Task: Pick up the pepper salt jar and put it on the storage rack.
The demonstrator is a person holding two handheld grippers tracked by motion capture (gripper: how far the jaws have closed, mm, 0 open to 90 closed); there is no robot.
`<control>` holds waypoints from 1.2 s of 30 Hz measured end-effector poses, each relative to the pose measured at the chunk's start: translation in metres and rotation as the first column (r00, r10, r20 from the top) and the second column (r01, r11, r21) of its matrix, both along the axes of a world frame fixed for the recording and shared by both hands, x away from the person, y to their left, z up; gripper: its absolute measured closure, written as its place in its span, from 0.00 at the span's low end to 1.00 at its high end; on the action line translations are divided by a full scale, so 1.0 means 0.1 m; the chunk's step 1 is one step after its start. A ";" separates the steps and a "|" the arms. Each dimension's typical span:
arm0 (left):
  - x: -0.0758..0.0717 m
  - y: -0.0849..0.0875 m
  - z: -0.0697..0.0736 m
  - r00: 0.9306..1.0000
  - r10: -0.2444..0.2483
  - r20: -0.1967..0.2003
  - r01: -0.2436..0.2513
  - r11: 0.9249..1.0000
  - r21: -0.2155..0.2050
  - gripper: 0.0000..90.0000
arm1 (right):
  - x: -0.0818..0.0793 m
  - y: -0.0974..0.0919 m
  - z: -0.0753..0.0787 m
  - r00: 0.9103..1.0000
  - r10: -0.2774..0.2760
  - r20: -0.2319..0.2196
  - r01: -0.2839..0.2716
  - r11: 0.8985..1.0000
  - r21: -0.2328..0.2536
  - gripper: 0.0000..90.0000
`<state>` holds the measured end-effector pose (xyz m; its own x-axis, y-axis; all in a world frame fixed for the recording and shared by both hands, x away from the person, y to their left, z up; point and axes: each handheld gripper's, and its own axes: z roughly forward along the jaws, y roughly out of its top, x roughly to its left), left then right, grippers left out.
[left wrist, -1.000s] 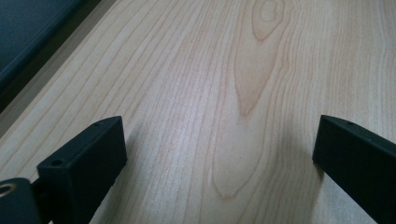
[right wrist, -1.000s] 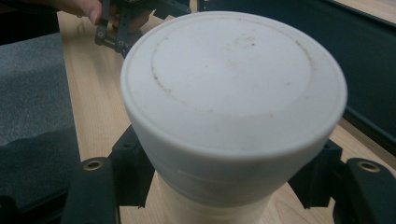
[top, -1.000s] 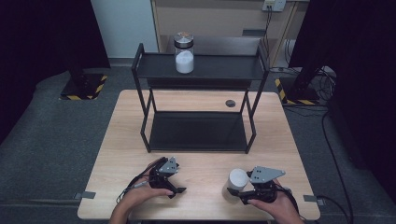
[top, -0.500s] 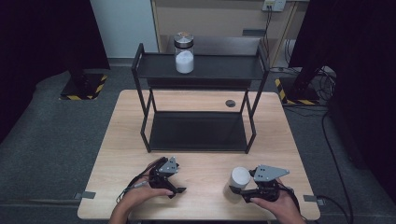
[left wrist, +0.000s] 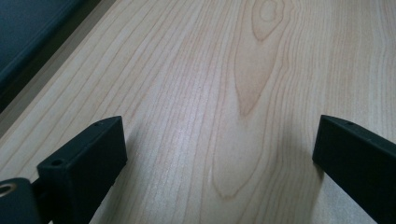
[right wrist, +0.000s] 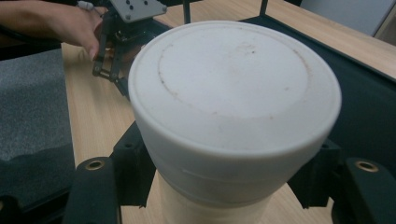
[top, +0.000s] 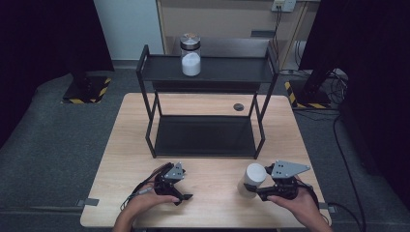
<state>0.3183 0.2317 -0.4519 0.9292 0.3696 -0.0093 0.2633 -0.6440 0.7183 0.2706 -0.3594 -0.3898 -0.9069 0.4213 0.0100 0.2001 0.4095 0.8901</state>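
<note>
The right gripper (top: 254, 192), fingers clamped on the white container (top: 252, 180), has just raised it slightly off the bench (top: 212, 174) near its front right edge. So the carry looks begun. The left gripper (top: 181, 194) rests with fingers apart.

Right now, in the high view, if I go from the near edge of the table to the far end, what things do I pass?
The left gripper and the right gripper holding the white container → the black shelf rack → the small dark disc → the glass jar on the rack's top shelf.
</note>
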 end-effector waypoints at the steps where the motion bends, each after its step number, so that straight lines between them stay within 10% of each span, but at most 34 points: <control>1: 0.00 0.00 0.00 1.000 0.000 0.000 0.000 1.000 0.000 0.02 | 0.02 0.00 0.02 1.000 0.002 0.002 -0.002 1.000 -0.001 0.40; 36: 0.01 0.00 0.01 1.000 -0.005 0.002 0.005 1.000 0.005 0.02 | 0.54 -0.16 0.79 0.999 -0.007 0.037 0.006 0.999 0.046 0.40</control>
<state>0.3190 0.2318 -0.4512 0.9312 0.3645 -0.0060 0.2587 -0.6490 0.7155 0.3245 -0.3752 -0.3113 -0.9042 0.4271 -0.0043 0.1690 0.3671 0.9147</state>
